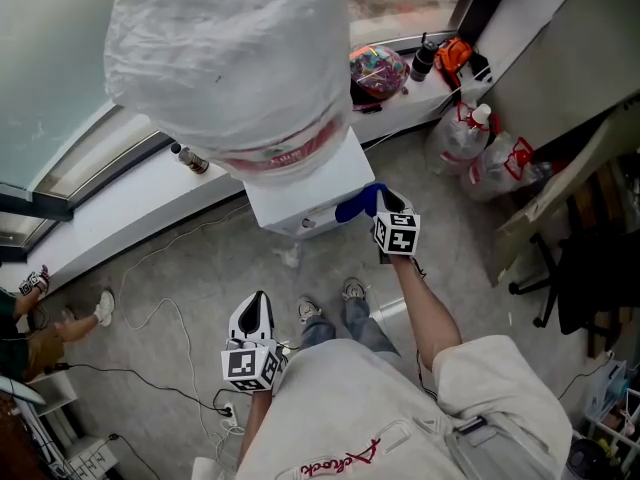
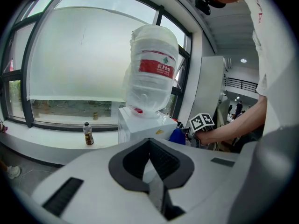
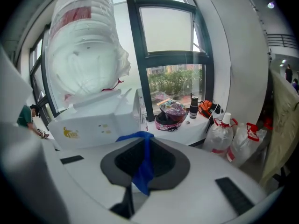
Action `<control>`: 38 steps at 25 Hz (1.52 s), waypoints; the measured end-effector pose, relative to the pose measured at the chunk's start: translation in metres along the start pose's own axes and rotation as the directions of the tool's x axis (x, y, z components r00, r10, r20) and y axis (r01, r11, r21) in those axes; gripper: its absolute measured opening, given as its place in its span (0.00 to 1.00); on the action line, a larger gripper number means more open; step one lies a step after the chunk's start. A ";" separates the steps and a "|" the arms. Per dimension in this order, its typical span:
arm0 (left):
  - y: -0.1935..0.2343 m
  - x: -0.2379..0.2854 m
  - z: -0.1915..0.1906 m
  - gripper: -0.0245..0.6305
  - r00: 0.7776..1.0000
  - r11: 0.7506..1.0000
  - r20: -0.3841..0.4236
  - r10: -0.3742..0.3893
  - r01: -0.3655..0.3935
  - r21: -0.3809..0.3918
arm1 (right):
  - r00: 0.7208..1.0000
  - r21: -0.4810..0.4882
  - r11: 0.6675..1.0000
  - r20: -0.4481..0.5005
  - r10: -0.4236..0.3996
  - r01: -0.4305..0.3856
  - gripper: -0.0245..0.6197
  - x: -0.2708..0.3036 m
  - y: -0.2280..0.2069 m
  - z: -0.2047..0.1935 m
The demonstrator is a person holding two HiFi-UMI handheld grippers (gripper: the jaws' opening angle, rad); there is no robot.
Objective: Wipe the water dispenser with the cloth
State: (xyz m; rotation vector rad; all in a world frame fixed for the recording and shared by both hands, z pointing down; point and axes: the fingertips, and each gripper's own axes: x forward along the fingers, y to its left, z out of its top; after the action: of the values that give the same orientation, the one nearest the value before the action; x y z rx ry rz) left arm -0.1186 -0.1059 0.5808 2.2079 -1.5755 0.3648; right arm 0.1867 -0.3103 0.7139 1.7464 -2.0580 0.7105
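The white water dispenser (image 1: 300, 196) stands by the window, topped by a large bottle (image 1: 230, 58) wrapped in clear plastic. My right gripper (image 1: 380, 206) is shut on a blue cloth (image 1: 357, 206), which it holds at the dispenser's upper front right corner. In the right gripper view the cloth (image 3: 143, 164) hangs between the jaws, with the dispenser (image 3: 93, 120) just beyond at the left. My left gripper (image 1: 256, 303) hangs low over the floor, well clear of the dispenser, its jaws shut on nothing. The left gripper view shows the dispenser (image 2: 140, 125), the bottle (image 2: 152, 73) and the cloth (image 2: 177, 136).
The window sill (image 1: 140, 203) carries a small bottle (image 1: 192, 160), a colourful helmet (image 1: 377, 69) and a dark flask (image 1: 422, 61). Tied plastic bags (image 1: 480, 148) sit on the floor at the right. Cables (image 1: 170, 318) trail across the floor. Another person (image 1: 30, 318) sits at the left edge.
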 end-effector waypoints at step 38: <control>-0.068 0.010 0.079 0.06 0.967 0.997 0.256 -0.016 -0.004 0.076 | 0.849 -0.345 0.891 0.332 0.410 -0.295 0.10 -0.201 0.117 0.112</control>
State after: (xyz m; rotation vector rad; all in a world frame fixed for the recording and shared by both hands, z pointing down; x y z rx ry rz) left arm -0.0529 -0.1318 0.5036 2.3969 -1.7104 0.1431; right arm 0.1139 -0.1992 0.4926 1.4453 -2.6505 0.1305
